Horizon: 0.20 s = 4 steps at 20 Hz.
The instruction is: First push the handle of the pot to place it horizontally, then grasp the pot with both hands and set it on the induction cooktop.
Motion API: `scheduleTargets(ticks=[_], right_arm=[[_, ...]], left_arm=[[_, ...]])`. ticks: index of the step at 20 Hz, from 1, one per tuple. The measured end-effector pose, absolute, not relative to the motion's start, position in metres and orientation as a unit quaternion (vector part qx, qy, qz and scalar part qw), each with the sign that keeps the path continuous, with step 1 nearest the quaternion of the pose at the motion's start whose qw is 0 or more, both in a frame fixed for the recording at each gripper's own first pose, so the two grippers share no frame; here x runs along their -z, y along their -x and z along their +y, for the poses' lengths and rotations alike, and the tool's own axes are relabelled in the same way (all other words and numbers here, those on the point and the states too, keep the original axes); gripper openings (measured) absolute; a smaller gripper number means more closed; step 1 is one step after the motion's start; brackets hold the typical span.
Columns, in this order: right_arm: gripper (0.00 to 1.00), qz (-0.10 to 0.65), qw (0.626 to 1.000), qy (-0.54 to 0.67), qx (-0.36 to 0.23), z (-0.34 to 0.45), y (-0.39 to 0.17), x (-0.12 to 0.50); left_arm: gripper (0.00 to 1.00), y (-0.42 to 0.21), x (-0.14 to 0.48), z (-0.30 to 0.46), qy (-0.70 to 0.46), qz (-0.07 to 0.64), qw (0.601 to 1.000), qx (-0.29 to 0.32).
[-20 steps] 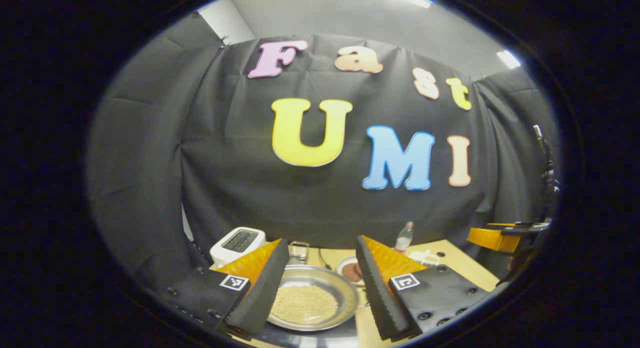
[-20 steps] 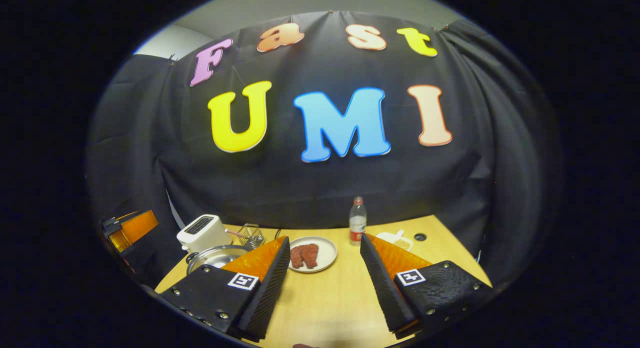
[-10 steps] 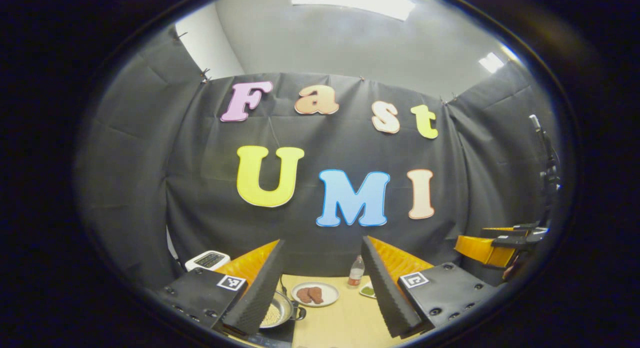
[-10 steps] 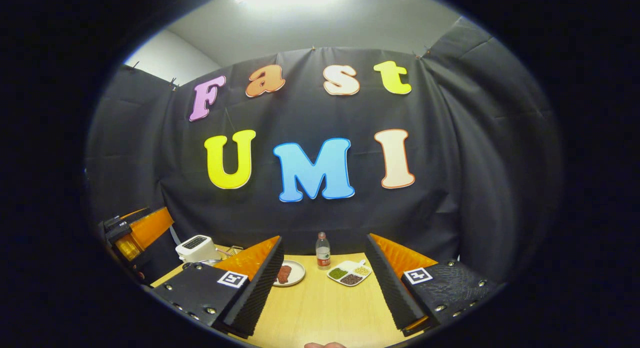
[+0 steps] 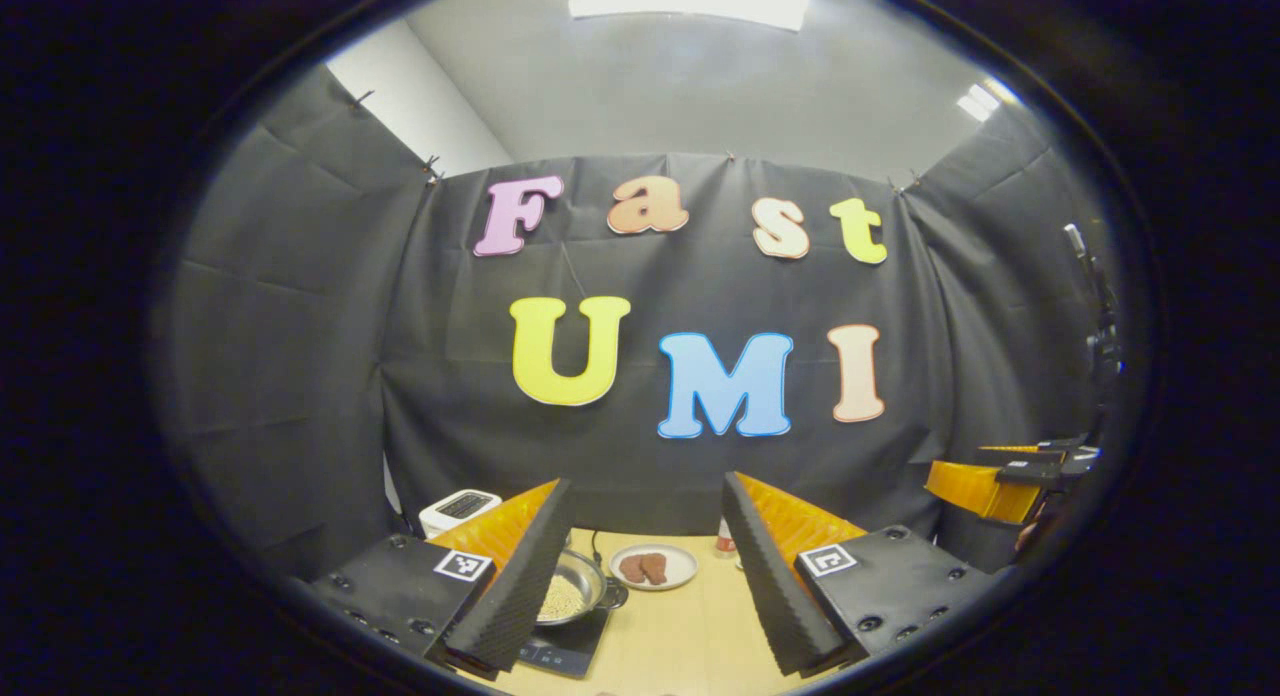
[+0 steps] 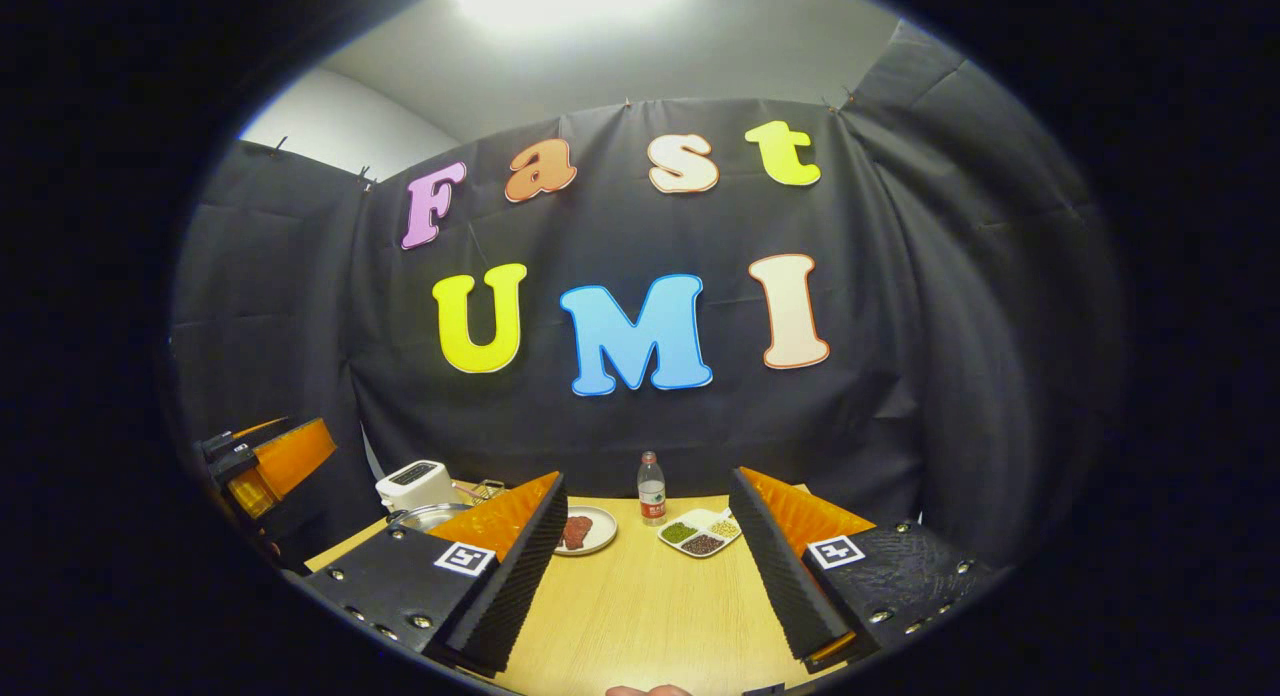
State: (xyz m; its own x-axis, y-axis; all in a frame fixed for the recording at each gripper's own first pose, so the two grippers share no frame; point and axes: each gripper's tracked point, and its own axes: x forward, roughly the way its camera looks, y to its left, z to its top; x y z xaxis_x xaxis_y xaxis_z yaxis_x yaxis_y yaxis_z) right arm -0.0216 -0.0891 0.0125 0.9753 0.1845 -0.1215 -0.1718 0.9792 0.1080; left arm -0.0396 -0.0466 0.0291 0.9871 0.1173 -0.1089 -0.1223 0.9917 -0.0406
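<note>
Wooden table, black-draped booth, both grippers (left, right) spread apart, holding nothing

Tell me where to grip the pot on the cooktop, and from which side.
Take the pot by its small dark side handle, coming in level from the right in the left gripper view: it juts outward past the rim. The opposite side is hidden behind the left gripper's finger; probably mirror there.
</note>
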Motion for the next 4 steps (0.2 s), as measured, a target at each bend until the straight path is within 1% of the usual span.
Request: scheduleTargets(ticks=[4], right_arm=[[0.98,0.054,0.995,-0.056,-0.065,-0.0904,0.0266,-0.0218]], left_arm=[[0.99,0.0340,-0.0319,-0.0419,0.026,0.051,0.997,-0.044]])
